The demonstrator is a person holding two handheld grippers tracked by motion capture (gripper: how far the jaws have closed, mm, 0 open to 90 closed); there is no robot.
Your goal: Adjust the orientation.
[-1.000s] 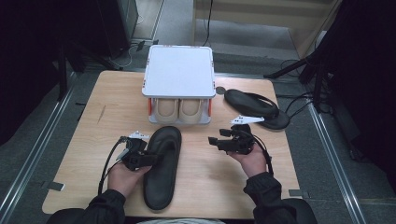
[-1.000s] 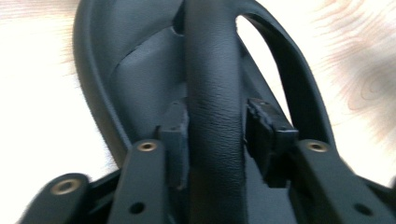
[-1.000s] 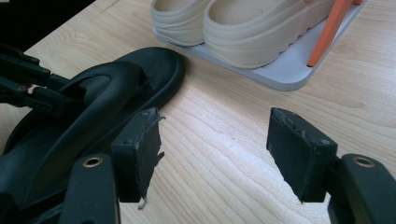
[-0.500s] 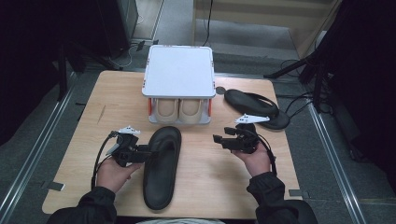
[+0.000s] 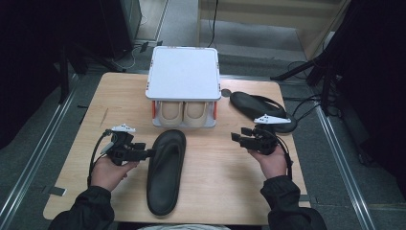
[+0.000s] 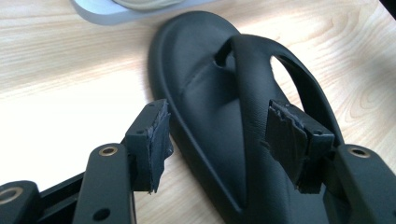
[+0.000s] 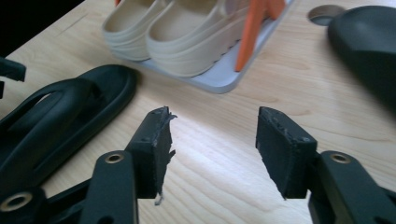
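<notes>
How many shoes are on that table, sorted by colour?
Black sandals: 2, one in the middle and one at the far right
Beige clogs: 2, side by side under the white rack
Total: 4 shoes

Two dark, slightly shiny jacket sleeves are coming in at the bottom of the high view, each ending in a gathered cuff at the wrist. The left tool and the right tool are both wearing matte black bodies, each topped by a pale grey three-cornered plate and trailing a thin black cable looping back toward the wrist. Up close, each tool is showing two flat black arms with brass-ringed screw holes, ending in blocky jaws faced with dark rubbery pads that are fraying at the edges.
</notes>
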